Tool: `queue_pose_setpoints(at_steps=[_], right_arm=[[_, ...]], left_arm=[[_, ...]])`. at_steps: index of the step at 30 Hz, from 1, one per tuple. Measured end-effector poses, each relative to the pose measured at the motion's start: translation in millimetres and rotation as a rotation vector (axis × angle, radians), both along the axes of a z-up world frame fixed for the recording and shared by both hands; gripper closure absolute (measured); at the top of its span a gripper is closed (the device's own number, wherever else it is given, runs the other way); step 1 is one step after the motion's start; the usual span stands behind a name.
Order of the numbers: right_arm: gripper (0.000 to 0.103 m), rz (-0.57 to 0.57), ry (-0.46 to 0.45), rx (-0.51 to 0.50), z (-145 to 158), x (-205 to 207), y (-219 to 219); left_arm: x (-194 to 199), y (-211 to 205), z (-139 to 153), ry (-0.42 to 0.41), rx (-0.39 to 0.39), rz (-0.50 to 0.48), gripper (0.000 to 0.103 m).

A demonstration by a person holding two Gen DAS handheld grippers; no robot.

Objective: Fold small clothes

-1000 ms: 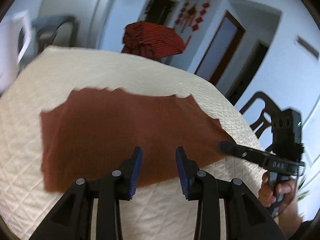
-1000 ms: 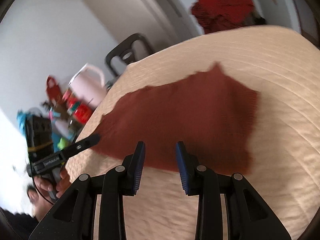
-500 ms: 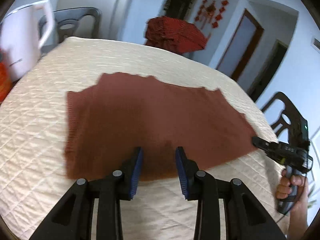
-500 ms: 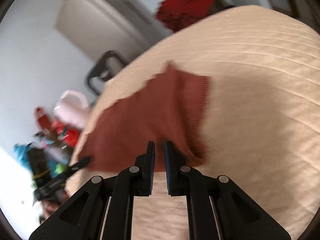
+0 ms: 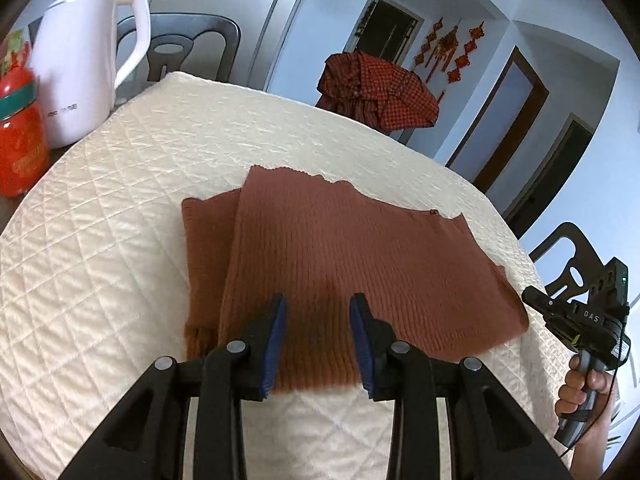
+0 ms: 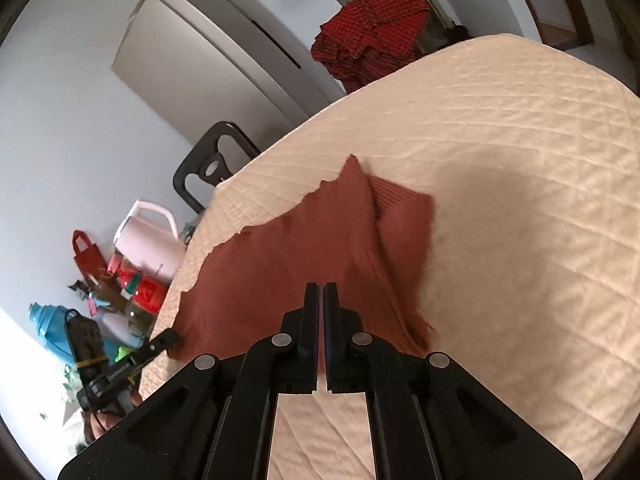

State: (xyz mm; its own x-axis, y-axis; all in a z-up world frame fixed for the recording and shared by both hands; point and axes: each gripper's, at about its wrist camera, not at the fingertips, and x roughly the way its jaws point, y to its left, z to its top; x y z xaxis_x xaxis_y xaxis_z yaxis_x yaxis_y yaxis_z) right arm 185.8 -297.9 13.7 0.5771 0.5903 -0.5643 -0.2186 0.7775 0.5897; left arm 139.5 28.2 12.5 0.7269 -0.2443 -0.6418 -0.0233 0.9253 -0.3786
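A rust-brown knit cloth (image 5: 352, 264) lies on the cream quilted table cover (image 5: 120, 240), one layer folded over another with a fringed end showing. My left gripper (image 5: 316, 332) hovers over the cloth's near edge, its blue-padded jaws apart and not pressing on it. Seen from the left wrist, my right gripper (image 5: 534, 298), held by a hand (image 5: 580, 384), touches the cloth's right corner. In the right wrist view my right gripper (image 6: 322, 300) is shut on the cloth (image 6: 288, 264), and creases run out from its tip. The left gripper (image 6: 160, 342) sits at the cloth's left corner.
A white kettle (image 5: 80, 72) and a red jar (image 5: 20, 148) stand off the cover's left edge. A red checked shirt (image 5: 376, 92) hangs on a chair beyond the table. A dark chair (image 5: 568, 256) stands at the right. Bottles and bags (image 6: 132, 288) crowd the left.
My right gripper's jaws went from apart to shut at the cloth's edge. The cloth went from one flat sheet to a folded, narrower shape. Both wrist views swung, bringing the kettle into view.
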Motion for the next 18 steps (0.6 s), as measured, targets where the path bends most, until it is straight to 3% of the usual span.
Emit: queue_pose_setpoints(at_steps=[2, 5, 9, 18], right_arm=[[0.102, -0.01, 0.044, -0.007, -10.6, 12.3, -0.2], [0.103, -0.052, 0.079, -0.02, -23.7, 21.6, -9.8], [0.103, -0.101, 0.087, 0.058, -31.1, 20.7, -31.7], [0.102, -0.04, 0.032, 0.021, -5.1, 35.6, 4.7]], left_arm=[[5.9, 4.2, -9.6, 0.034, 0.002, 0.006, 0.068], [2.0, 8.4, -13.1, 0.011, -0.015, -0.007, 0.068], [-2.5, 14.8, -13.7, -0.001, -0.059, -0.006, 0.068], [37.7, -1.0, 11.9, -0.029, 0.047, -0.014, 0.068]])
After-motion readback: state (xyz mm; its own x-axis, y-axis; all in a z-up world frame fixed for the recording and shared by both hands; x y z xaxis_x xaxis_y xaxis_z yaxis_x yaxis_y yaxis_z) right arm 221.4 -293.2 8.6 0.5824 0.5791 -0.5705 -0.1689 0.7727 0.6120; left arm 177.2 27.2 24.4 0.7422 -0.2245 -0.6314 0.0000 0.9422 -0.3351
